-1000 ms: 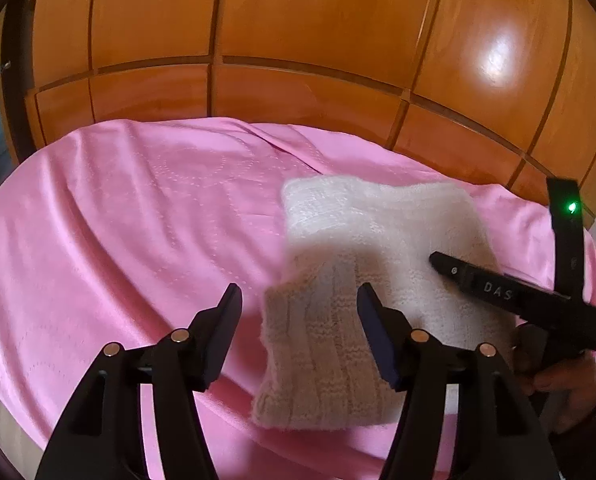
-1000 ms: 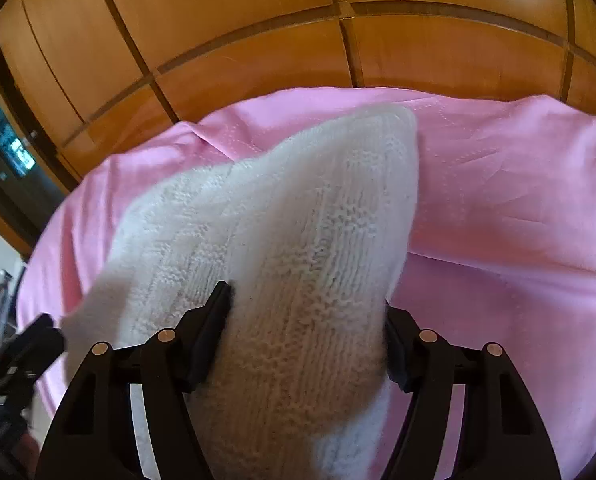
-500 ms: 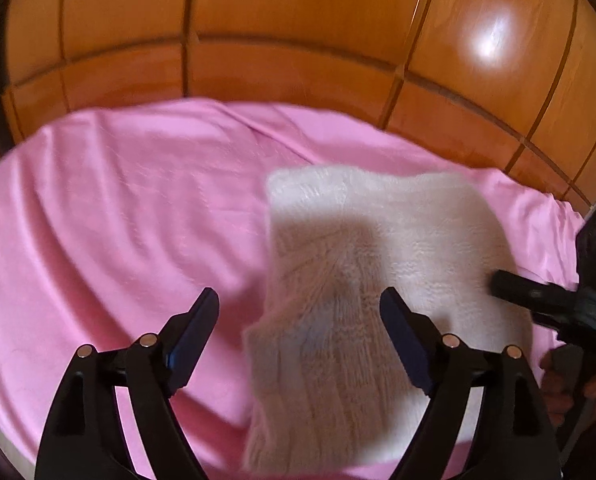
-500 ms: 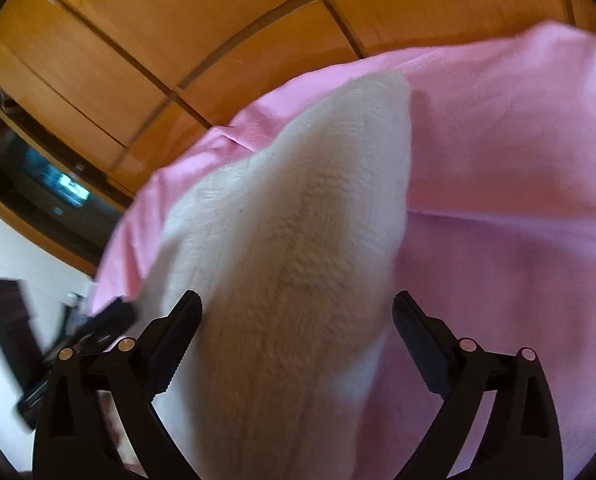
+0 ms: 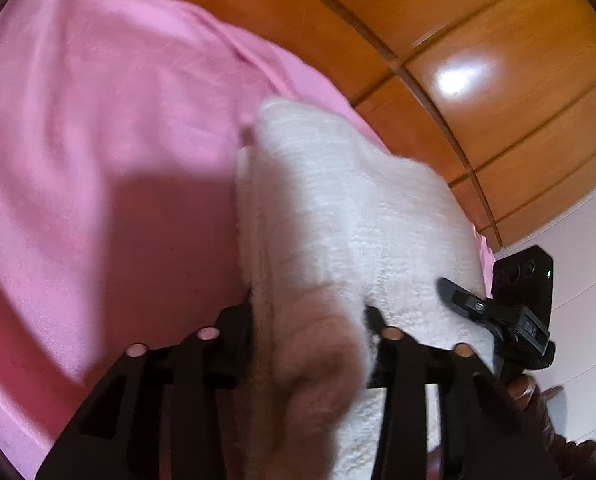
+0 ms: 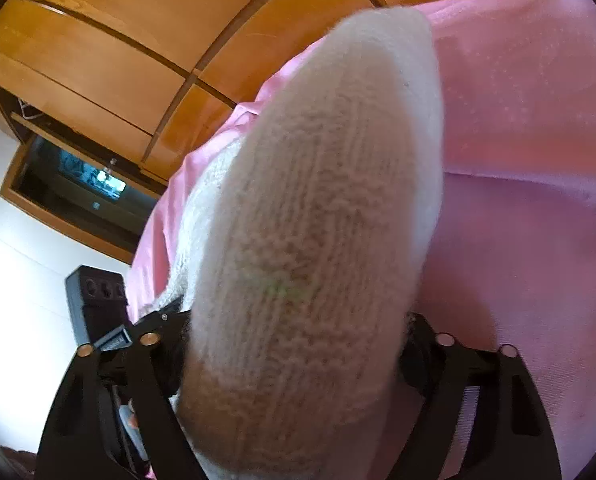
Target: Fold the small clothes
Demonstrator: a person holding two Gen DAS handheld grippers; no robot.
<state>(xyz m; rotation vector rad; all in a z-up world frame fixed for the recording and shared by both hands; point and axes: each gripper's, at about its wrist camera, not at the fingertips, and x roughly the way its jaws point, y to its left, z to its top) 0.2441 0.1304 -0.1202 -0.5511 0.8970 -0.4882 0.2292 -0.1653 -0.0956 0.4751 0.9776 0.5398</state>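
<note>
A cream knitted garment [image 5: 349,216] is lying folded on a pink sheet [image 5: 98,140] that is covering a bed. Behind the bed, glossy orange-brown wooden panels [image 5: 477,40] are filling the far side of both views.

In the left wrist view, the left claw [image 5: 309,336] is reaching down over the near edge of the garment. Its jaws have just been closing, and a bunched, raised fold of the knit is sitting between them, with the black fingers [image 5: 234,332] pressing against the wool on both sides. The claw is clenching that fold. To the right in this view, the other black tool is resting against the garment's right edge, with a small green light showing on its body, and part of a person's hand [image 5: 525,392] is holding it.

In the right wrist view, the right claw [image 6: 294,356] is also pointing down at the garment [image 6: 317,220], which is rising in a tall rounded hump straight ahead. Its jaws have just been closing too, and the thick knit is filling the gap between them, with both fingers [image 6: 421,352] touching the wool, so this claw is grasping the garment as well. The pink sheet [image 6: 537,120] is spreading to the right. At the far left, a dark screen [image 6: 82,184] is sitting in a wooden recess beside a white wall [image 6: 18,280].
</note>
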